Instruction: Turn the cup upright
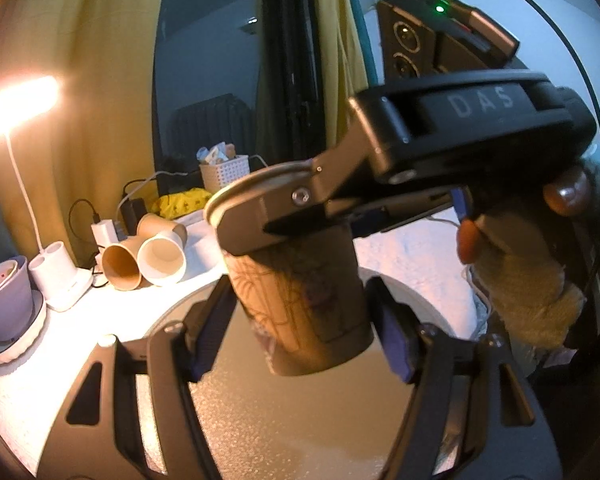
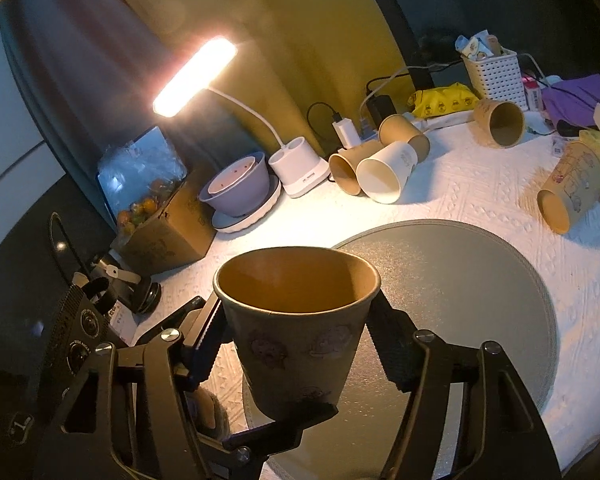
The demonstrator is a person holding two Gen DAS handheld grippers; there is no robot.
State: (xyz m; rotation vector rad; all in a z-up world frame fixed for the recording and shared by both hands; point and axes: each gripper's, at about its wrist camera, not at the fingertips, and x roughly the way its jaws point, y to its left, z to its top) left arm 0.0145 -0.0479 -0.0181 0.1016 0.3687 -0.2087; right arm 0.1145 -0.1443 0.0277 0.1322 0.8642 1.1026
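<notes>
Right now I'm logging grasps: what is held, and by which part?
The right gripper clamps the brown paper cup near its rim. The left gripper straddles the cup's lower body; whether its pads touch cannot be told.

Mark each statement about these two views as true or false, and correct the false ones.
1. The held cup has its mouth facing up. True.
2. The right claw grips this cup from both sides. True.
3. The desk light is switched off. False: the lamp is lit.
4. A pale cup stands upright on the round mat. False: the white cup lies on its side on the cloth, off the grey mat.
</notes>
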